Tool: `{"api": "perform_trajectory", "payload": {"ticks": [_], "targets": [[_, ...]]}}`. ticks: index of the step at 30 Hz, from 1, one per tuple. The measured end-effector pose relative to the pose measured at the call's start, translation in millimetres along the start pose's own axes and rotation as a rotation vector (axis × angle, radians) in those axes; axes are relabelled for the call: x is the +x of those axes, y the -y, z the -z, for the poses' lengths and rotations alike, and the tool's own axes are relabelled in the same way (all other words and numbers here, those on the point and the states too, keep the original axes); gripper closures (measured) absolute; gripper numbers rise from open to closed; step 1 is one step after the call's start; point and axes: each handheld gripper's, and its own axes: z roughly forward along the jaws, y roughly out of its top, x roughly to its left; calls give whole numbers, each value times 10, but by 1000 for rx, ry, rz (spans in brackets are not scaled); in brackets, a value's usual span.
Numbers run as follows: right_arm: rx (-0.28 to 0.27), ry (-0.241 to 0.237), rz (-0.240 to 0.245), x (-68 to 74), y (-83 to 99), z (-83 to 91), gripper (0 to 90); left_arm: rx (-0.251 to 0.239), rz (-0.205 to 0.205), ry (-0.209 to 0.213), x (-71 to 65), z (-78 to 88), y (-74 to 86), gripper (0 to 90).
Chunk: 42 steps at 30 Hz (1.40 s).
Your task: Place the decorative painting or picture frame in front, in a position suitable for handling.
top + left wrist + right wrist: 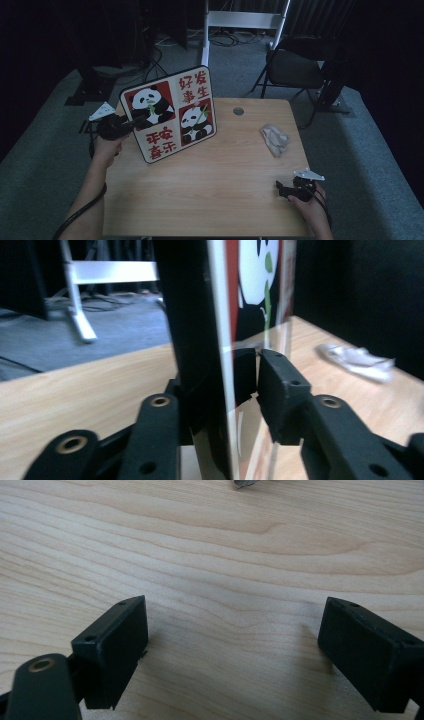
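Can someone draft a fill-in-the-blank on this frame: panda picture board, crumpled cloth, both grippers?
1. The left gripper grips the square panda picture board by its ____ edge.
2. The right gripper has its jaws ____ over the light wooden table.
3. The crumpled pale cloth lies nearer the ____ gripper.

Missing words: left; open; right

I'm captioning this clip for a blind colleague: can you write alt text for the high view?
The left gripper clamps the left edge of an upright panda picture board on a wooden table. The right gripper rests open at the table's near right, with a crumpled cloth lying beyond it.
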Motion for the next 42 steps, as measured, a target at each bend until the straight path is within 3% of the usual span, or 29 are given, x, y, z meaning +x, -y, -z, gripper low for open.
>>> {"api": "perform_trajectory", "payload": {"ticks": [7, 19, 30, 42], "targets": [[0, 0, 0, 0, 0, 0, 122, -11, 28, 42, -47, 45, 36, 712], [0, 0, 0, 1, 0, 0, 122, -46, 60, 60, -290, 115, 139, 795], [0, 0, 0, 1, 0, 0, 122, -54, 63, 4, -570, 132, 173, 814], [1, 0, 0, 0, 0, 1, 122, -60, 25, -47, -826, 127, 188, 816]]}}
